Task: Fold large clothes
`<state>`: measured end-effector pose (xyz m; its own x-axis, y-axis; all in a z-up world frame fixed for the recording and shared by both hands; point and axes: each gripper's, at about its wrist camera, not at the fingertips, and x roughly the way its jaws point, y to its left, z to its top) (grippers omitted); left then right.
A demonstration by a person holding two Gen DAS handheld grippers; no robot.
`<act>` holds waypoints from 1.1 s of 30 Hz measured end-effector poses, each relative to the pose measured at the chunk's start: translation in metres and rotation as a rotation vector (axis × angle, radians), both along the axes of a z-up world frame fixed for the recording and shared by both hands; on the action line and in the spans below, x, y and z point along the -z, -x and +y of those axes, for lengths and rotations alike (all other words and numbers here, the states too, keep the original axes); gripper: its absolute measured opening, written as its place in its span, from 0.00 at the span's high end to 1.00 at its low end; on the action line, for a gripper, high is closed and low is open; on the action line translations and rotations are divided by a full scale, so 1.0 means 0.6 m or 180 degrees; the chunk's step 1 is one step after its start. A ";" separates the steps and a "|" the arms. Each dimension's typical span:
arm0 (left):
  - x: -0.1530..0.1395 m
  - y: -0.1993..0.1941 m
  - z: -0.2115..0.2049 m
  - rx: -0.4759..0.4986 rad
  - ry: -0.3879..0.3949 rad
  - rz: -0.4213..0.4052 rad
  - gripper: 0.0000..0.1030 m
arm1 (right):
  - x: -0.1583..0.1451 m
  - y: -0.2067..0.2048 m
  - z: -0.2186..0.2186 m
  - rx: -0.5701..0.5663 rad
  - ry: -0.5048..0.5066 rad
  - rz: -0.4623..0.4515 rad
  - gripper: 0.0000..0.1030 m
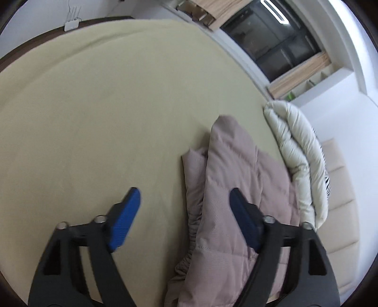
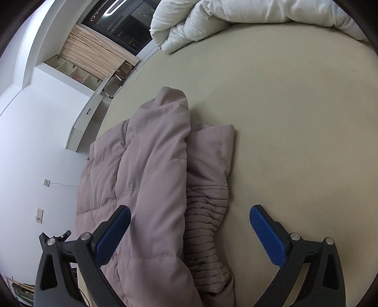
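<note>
folded mauve padded jacket lying on the beige bed, a white duvet bunched at the bed's far edge. left gripper and right gripper hover above it, fingers spread apart, holding nothing.

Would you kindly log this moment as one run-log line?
left hand-held gripper: open, empty | right hand-held gripper: open, empty | puffer jacket: folded on bed sheet

White duvet, dark window, wall sockets
</note>
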<state>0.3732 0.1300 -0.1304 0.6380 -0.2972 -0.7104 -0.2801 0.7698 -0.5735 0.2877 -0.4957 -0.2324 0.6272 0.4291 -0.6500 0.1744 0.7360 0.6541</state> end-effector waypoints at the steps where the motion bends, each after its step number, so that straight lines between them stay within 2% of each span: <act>1: -0.004 -0.004 -0.003 0.0094 -0.0003 0.0019 0.23 | 0.002 -0.003 0.003 -0.0050 -0.0031 0.0000 0.00; 5: 0.012 -0.020 -0.029 0.0426 0.0086 0.0190 0.23 | 0.006 -0.015 0.012 -0.0151 -0.0082 0.0009 0.00; 8: 0.049 -0.044 -0.058 0.0668 0.0183 0.0377 0.23 | 0.009 -0.034 0.022 -0.0245 -0.0190 0.0020 0.00; 9: 0.067 -0.054 -0.067 0.0697 0.0222 0.0455 0.23 | 0.012 -0.040 0.029 -0.0312 -0.0168 0.0055 0.00; 13: 0.100 -0.088 -0.086 0.0704 0.0354 0.0432 0.23 | 0.016 -0.065 0.055 -0.0583 0.0006 0.0185 0.00; 18: 0.139 -0.120 -0.092 0.0766 0.0565 0.0446 0.29 | 0.028 -0.097 0.067 -0.0784 -0.0071 0.0216 0.00; 19: 0.148 -0.129 -0.092 0.0773 0.0618 0.0454 0.32 | 0.028 -0.109 0.068 -0.0806 -0.0107 0.0218 0.01; 20: 0.154 -0.137 -0.091 0.0805 0.0698 0.0448 0.40 | 0.030 -0.115 0.069 -0.0814 -0.0134 0.0219 0.02; 21: 0.162 -0.145 -0.092 0.0827 0.0771 0.0466 0.49 | 0.033 -0.123 0.072 -0.0820 -0.0172 0.0219 0.06; 22: 0.171 -0.155 -0.096 0.0829 0.0847 0.0500 0.50 | 0.034 -0.124 0.070 -0.0816 -0.0199 0.0207 0.11; 24: 0.181 -0.168 -0.108 0.0849 0.0863 0.0509 0.62 | 0.036 -0.128 0.071 -0.0810 -0.0234 0.0180 0.19; 27: 0.179 -0.172 -0.123 0.0835 0.0798 0.0468 0.71 | 0.028 -0.116 0.072 -0.0824 -0.0160 0.0148 0.33; 30: 0.158 -0.162 -0.138 0.0801 0.0766 0.0446 0.78 | -0.004 -0.095 0.084 -0.0808 -0.0017 0.0092 0.49; 33: 0.126 -0.139 -0.148 0.0862 0.0727 0.0447 0.81 | -0.036 -0.063 0.100 -0.0827 0.0135 0.0059 0.54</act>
<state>0.4569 0.0413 -0.2058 0.4159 -0.6024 -0.6813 -0.1721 0.6835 -0.7094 0.3255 -0.4360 -0.2107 0.4872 0.5464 -0.6812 -0.0123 0.7843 0.6203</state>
